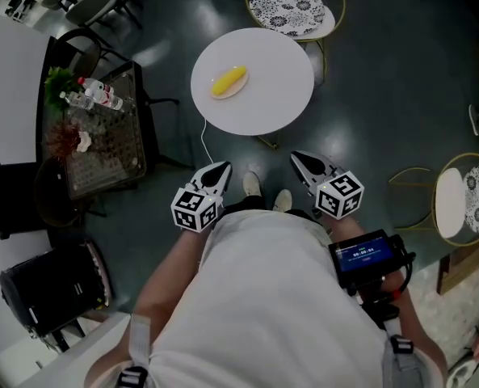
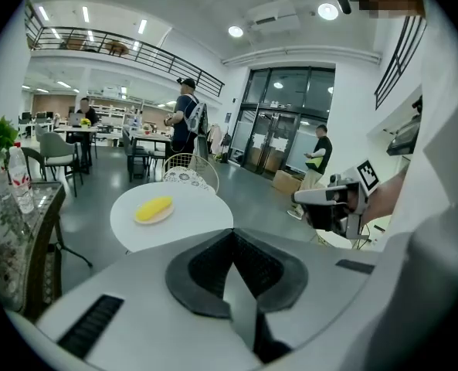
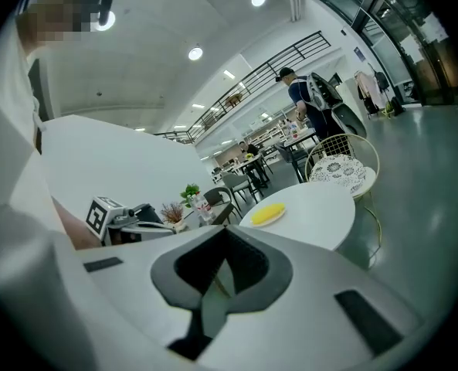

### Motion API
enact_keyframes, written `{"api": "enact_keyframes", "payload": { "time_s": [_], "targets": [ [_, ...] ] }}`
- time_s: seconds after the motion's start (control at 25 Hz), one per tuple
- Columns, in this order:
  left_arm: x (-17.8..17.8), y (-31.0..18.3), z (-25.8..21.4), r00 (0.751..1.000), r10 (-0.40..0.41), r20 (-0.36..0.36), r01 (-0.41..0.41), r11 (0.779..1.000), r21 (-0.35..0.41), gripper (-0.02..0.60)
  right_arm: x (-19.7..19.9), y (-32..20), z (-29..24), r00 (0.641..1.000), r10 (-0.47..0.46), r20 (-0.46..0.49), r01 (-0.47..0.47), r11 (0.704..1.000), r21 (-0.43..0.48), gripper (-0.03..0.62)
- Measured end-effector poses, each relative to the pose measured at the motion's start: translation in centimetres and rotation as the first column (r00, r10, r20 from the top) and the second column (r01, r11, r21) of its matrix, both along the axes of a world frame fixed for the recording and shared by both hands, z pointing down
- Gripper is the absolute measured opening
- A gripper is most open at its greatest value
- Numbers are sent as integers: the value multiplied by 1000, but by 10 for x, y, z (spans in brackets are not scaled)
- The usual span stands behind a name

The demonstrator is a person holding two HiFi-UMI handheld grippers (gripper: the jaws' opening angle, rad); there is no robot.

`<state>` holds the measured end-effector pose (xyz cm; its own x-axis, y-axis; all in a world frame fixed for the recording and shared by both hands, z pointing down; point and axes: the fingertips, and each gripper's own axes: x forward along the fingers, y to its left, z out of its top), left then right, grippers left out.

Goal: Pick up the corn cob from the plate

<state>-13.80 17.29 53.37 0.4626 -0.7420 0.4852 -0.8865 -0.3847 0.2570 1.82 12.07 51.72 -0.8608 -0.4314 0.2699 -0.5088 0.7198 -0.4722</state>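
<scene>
— From overhead, where's the corn cob?
— On its plate, left of centre on the round white surface. The left claw and right claw hang off the surface's near edge, not touching it.
— The left gripper view?
— Left claw clenched and empty, with the cob on the surface beyond.
— The right gripper view?
— Right claw clenched on nothing, and the surface is ahead of it.

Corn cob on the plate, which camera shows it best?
The head view: it looks down on the corn cob, showing its whole length lying on the plate on the round white table. The left gripper view and right gripper view catch it only small, distant and side-on.
</scene>
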Motion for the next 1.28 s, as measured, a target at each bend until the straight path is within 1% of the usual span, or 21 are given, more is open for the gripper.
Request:
{"api": "enact_keyframes", "payload": {
  "time_s": [0.16,0.32,0.44,0.52,0.6,0.72,0.8,1.12,1.28],
  "targets": [
    [2,-16,6,999,31,-11,-31,999,-21,8,4,-19,5,999,35,-20,-36,999,-7,9],
    [-10,-47,7,999,44,-7,-44,999,-19,8,-6,-50,2,999,51,-15,-51,999,6,9],
    [-3,-68,11,996,84,-9,-84,996,-27,8,0,-62,-2,997,75,-22,-75,997,7,9],
    [-5,-83,11,994,112,-6,-112,993,-21,8,-3,-72,-2,995,97,-29,-96,995,9,9],
    [-24,-101,12,991,136,-8,-136,991,-7,8,-23,-85,-1,992,118,-36,-117,993,14,9],
    [-69,-127,18,986,163,-22,-163,987,10,8,-70,-104,1,989,140,-52,-139,990,32,9],
    [-80,-137,18,984,178,-26,-177,984,14,8,-80,-113,-2,986,157,-57,-155,987,42,9],
    [-65,-156,10,970,240,-26,-239,971,23,8,-65,-127,-15,974,218,-68,-215,975,52,9],
    [-59,-159,12,967,253,-32,-252,967,28,8,-62,-129,-16,972,224,-75,-220,974,56,9]
  ]
}}
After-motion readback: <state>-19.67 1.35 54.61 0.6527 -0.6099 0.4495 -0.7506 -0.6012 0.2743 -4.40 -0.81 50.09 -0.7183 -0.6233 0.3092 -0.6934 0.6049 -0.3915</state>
